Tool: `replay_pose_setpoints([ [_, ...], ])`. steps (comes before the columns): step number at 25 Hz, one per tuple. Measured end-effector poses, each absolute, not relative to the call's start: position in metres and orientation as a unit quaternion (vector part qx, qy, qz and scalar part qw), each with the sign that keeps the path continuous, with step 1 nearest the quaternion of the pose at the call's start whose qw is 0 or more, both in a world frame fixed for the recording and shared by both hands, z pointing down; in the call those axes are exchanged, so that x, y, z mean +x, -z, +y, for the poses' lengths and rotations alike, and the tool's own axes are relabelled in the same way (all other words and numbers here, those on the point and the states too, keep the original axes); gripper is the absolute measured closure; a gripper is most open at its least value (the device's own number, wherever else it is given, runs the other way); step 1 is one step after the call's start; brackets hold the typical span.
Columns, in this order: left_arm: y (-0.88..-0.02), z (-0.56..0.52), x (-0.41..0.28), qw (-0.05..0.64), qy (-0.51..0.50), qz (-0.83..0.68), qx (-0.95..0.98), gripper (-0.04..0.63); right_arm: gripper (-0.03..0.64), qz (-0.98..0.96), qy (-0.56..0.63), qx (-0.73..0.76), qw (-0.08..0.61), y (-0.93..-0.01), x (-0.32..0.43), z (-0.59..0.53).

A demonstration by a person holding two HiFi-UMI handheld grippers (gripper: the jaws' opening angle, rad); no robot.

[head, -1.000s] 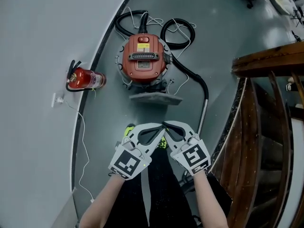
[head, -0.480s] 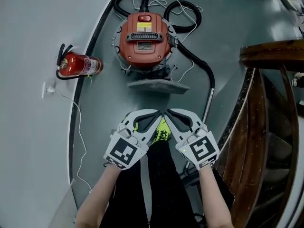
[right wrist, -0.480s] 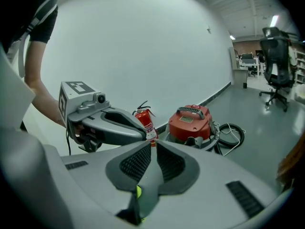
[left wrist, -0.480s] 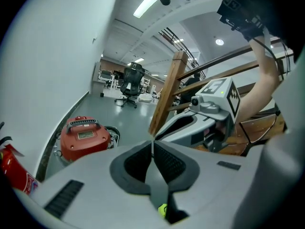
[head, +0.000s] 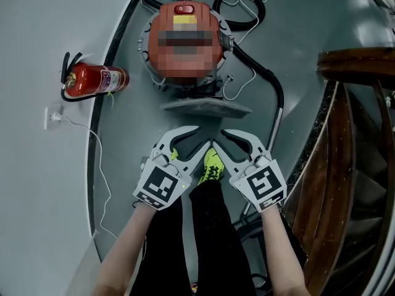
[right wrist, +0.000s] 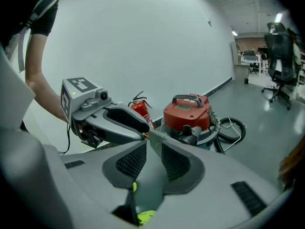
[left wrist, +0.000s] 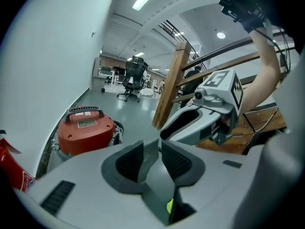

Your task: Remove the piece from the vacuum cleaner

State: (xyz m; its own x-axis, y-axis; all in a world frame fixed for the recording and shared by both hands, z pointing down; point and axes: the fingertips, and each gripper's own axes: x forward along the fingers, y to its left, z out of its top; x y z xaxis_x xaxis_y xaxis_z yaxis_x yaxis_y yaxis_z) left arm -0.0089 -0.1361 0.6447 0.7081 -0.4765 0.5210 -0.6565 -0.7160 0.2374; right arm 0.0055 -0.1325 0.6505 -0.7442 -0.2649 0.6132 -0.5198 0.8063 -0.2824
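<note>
The red vacuum cleaner (head: 185, 73) stands on the grey floor ahead of me, with a black hose (head: 244, 8) looped behind it and a metal wand (head: 274, 125) running down its right side. A flat grey piece (head: 205, 108) lies at its front foot. My left gripper (head: 199, 142) and right gripper (head: 217, 142) hover side by side just short of that piece, tips nearly touching each other. Both pairs of jaws are opening, with nothing between them. The vacuum cleaner (left wrist: 86, 128) shows beyond the left gripper's jaws, and again (right wrist: 188, 111) beyond the right's.
A red fire extinguisher (head: 92, 79) lies by the curved white wall at the left, near a thin white cable (head: 102, 165). A wooden stair railing (head: 345, 134) stands close on the right. My feet in yellow-green shoes (head: 212, 165) are below the grippers. Office chairs (left wrist: 133, 78) stand far off.
Both grippers have moved forward toward the vacuum cleaner, which now sits higher in the head view. Their jaws, shut a second ago, have parted.
</note>
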Motion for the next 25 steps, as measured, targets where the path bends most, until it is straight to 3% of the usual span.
replay_pose_setpoints([
  [25,-0.732,-0.193,-0.026,0.196,-0.276,-0.332,0.881,0.374,0.377,-0.892,-0.188,0.203,0.358,-0.73,0.002,-0.191],
])
